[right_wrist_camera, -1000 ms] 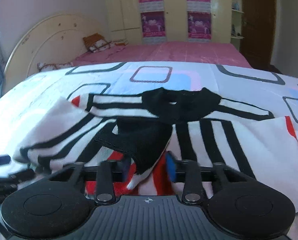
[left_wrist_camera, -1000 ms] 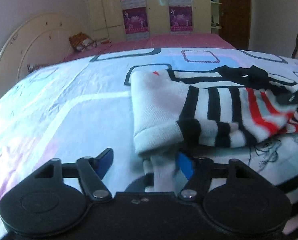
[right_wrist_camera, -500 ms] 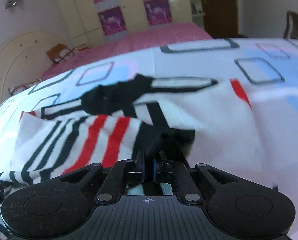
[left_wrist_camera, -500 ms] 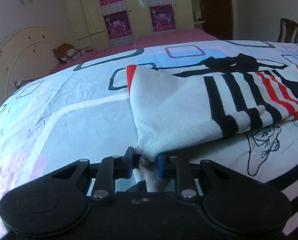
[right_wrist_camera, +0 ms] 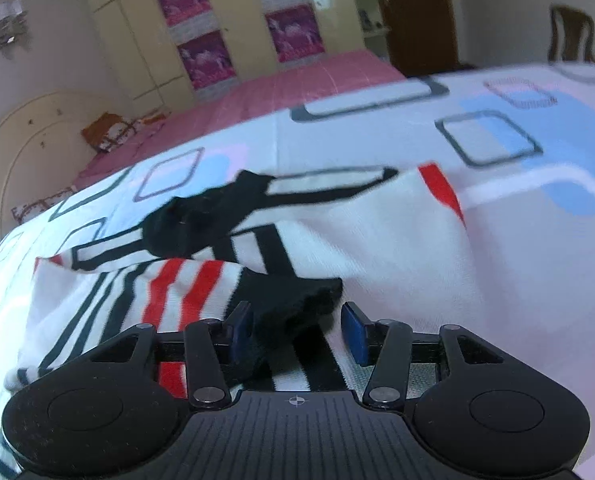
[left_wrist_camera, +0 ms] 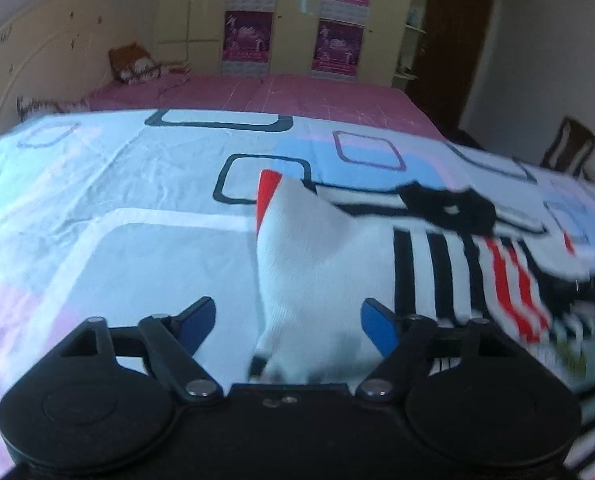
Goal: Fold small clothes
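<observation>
A small white sweater (left_wrist_camera: 325,256) with black and red stripes and a black collar (left_wrist_camera: 449,208) lies on the bed. Its left side is folded over toward the middle. My left gripper (left_wrist_camera: 287,324) is low over that white fold; its jaws are opening and the blue pads stand clear of the cloth between them. In the right wrist view the sweater (right_wrist_camera: 377,240) has its striped sleeve laid across the body. The sleeve's black cuff (right_wrist_camera: 297,296) lies between the fingers of my right gripper (right_wrist_camera: 297,330). Those jaws are opening too and do not press the cuff.
The sweater rests on a pale bedsheet (left_wrist_camera: 129,248) printed with rounded rectangles. Behind it is a pink bedspread (left_wrist_camera: 257,96), a cream headboard (left_wrist_camera: 37,64) on the left and a wardrobe with posters (left_wrist_camera: 293,16). A wooden chair (right_wrist_camera: 569,36) stands at the right.
Half a second ago both grippers were shut on the sweater; now both have let go and stand open. The right one had carried the striped sleeve across the body. The left has lifted a little.
</observation>
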`<action>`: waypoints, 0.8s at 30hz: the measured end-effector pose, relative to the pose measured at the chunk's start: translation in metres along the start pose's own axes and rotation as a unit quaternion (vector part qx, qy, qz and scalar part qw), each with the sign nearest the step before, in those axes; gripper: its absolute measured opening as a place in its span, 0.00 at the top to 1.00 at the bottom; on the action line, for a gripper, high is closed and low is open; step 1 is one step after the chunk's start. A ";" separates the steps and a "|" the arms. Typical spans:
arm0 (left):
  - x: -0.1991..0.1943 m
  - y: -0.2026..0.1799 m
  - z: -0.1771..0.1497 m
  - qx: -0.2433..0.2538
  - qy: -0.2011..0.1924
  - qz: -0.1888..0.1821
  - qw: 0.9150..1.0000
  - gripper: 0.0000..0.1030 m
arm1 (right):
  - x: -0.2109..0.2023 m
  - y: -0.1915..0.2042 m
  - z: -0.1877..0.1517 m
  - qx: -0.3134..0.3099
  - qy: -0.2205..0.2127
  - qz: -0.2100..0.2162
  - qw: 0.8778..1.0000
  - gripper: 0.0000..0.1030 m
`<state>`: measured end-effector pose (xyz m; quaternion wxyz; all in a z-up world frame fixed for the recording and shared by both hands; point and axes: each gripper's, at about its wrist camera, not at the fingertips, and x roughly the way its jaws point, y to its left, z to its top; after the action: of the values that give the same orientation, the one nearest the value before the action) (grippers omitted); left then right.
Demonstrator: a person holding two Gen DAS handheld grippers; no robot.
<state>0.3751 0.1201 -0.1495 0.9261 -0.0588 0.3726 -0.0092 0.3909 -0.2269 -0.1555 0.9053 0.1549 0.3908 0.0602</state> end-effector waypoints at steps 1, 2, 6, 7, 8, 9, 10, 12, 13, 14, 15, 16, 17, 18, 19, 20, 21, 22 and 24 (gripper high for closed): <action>0.011 0.001 0.007 -0.009 0.003 -0.003 1.000 0.33 | 0.001 0.000 -0.001 0.003 -0.001 0.002 1.000 0.53; 0.022 0.001 0.012 -0.018 0.007 -0.003 1.000 0.36 | 0.001 0.002 -0.001 -0.001 -0.002 0.002 1.000 0.68; 0.068 0.008 0.029 -0.060 0.028 0.001 0.998 0.44 | 0.004 0.012 -0.001 -0.023 -0.002 0.010 1.000 0.86; 0.079 0.012 0.033 -0.070 0.031 0.004 0.997 0.49 | 0.003 0.015 -0.001 -0.030 -0.005 0.010 0.999 0.86; 0.086 0.015 0.036 -0.078 0.030 0.003 0.997 0.55 | 0.002 0.017 0.000 -0.037 -0.009 0.011 0.999 0.91; 0.092 0.018 0.038 -0.085 0.028 0.000 0.996 0.60 | 0.000 0.020 0.001 -0.045 -0.017 0.014 0.999 0.93; 0.096 0.020 0.041 -0.090 0.025 0.000 0.996 0.68 | -0.002 0.024 0.001 -0.055 -0.025 0.016 0.998 0.93; 0.101 0.022 0.045 -0.088 0.014 0.019 0.996 0.81 | -0.003 0.030 0.002 -0.081 -0.037 0.011 0.996 0.93; 0.105 0.024 0.046 -0.088 0.011 0.030 0.996 0.81 | -0.001 0.032 0.002 -0.090 -0.038 0.007 0.995 0.93; 0.107 0.028 0.046 -0.096 0.007 0.035 0.995 0.80 | 0.003 0.033 0.002 -0.100 -0.037 -0.001 0.994 0.93; 0.109 0.030 0.045 -0.099 0.003 0.038 0.994 0.80 | 0.009 0.031 0.000 -0.108 -0.032 -0.017 0.994 0.93; 0.110 0.029 0.045 -0.097 -0.001 0.043 0.994 0.79 | 0.018 0.026 -0.002 -0.107 -0.018 -0.033 0.994 0.93; 0.110 0.027 0.045 -0.093 -0.002 0.046 0.995 0.79 | 0.024 0.021 -0.005 -0.099 -0.009 -0.033 0.994 0.93; 0.110 0.026 0.046 -0.090 -0.002 0.049 0.995 0.77 | 0.023 0.018 -0.005 -0.096 -0.014 -0.029 0.995 0.93; 0.109 0.025 0.046 -0.088 -0.001 0.054 0.995 0.72 | 0.021 0.020 -0.004 -0.104 -0.015 -0.034 0.994 0.93; 0.107 0.025 0.047 -0.084 -0.002 0.059 0.995 0.68 | 0.019 0.021 -0.004 -0.109 -0.021 -0.036 0.993 0.92; 0.103 0.023 0.047 -0.074 -0.005 0.065 0.995 0.67 | 0.015 0.021 -0.003 -0.107 -0.027 -0.034 0.993 0.92; 0.098 0.021 0.046 -0.064 -0.007 0.069 0.996 0.66 | 0.011 0.019 -0.002 -0.102 -0.033 -0.032 0.994 0.92; 0.083 0.018 0.044 -0.051 -0.018 0.070 0.996 0.65 | 0.003 0.019 0.001 -0.102 -0.047 -0.034 0.993 0.89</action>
<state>0.4652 0.1375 -0.1772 0.9268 -0.0796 0.3591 0.0760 0.3940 -0.2087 -0.1512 0.9353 0.0514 0.3447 0.0618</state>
